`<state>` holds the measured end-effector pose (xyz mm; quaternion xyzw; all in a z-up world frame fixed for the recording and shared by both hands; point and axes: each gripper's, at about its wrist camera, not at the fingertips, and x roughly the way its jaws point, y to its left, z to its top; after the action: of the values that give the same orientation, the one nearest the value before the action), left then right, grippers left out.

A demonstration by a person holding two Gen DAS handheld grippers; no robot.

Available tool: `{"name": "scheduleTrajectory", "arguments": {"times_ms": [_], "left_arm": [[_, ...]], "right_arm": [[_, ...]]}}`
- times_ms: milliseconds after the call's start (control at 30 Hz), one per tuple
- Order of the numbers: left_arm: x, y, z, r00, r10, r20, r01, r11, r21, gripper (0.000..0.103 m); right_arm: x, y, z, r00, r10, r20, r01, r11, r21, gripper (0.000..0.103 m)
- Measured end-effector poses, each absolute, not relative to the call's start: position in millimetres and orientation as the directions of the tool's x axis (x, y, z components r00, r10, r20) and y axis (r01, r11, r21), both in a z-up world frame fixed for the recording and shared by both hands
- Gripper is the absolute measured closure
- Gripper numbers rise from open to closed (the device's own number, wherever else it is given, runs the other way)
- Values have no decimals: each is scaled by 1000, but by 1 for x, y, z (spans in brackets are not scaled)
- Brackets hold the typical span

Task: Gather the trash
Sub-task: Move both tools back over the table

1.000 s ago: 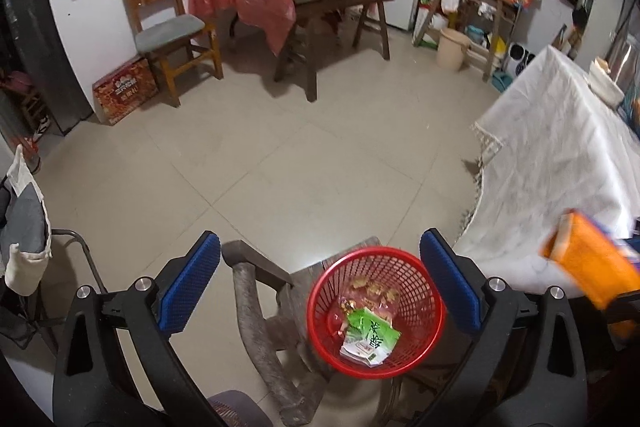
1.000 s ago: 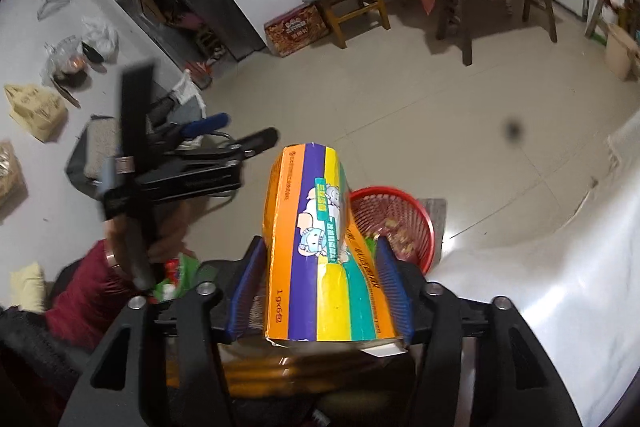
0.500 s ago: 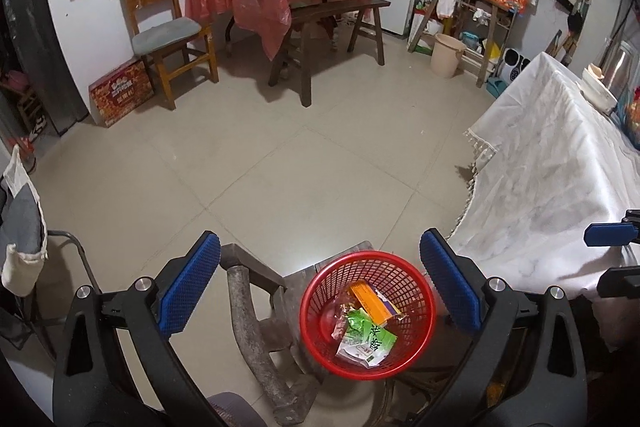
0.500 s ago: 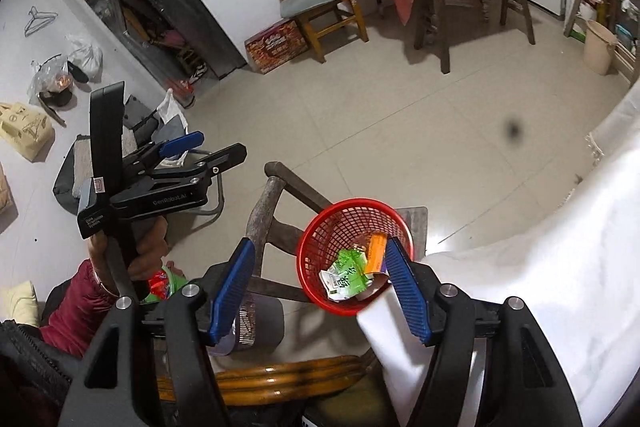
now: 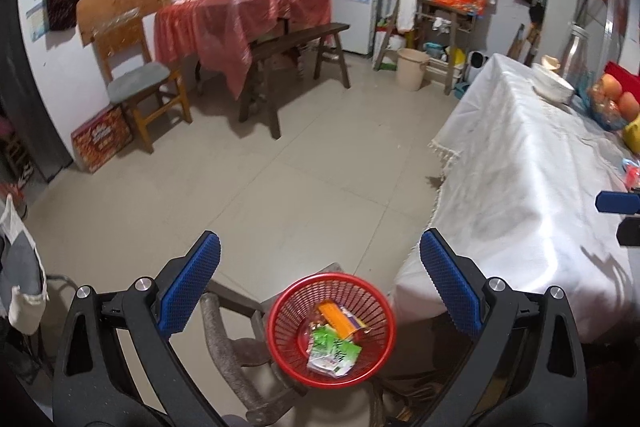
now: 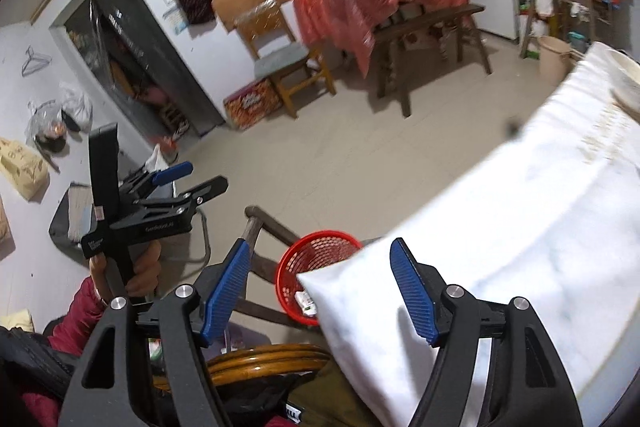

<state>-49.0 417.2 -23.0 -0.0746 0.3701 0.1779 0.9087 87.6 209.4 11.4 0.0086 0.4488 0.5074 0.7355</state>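
A red mesh basket (image 5: 280, 327) stands on a low wooden stool beside the white-clothed table (image 5: 520, 187). In it lie an orange snack carton (image 5: 340, 319) and green and white wrappers (image 5: 332, 351). My left gripper (image 5: 320, 291) hovers above the basket, open, with nothing between its blue pads. My right gripper (image 6: 320, 287) is over the table corner with its jaws opening and nothing between them; the cloth hides part of the basket (image 6: 312, 251) there. The left gripper (image 6: 188, 179) also shows at the left, held by a hand (image 6: 136, 275).
Fruit (image 5: 612, 99), a stack of plates (image 5: 554, 87) and a metal bottle (image 5: 578, 55) sit at the far end of the white table. Across the tiled floor stand a red-covered table (image 5: 240, 23), a bench (image 5: 296, 43), a wooden chair (image 5: 140, 83) and a bucket (image 5: 410, 67).
The right gripper let the orange carton go into the basket, then opened wider and drew back over the table. The left gripper rose, so the basket sits lower in its view.
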Motion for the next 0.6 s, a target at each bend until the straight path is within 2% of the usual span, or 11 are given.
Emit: {"name": "scheduleTrajectory", "arguments": {"times_ms": [467,600], "left_arm": [[-13,311,-1,718,163,-676,-203,979,21,7],[-2,278,-1,730,99,-676,-153,988,-20,7]], "right_arm": [[108,40,16,341,760,-553,-591,631,503,29],[110,-13,11,429,731,-531,-523,680,514,26]]}}
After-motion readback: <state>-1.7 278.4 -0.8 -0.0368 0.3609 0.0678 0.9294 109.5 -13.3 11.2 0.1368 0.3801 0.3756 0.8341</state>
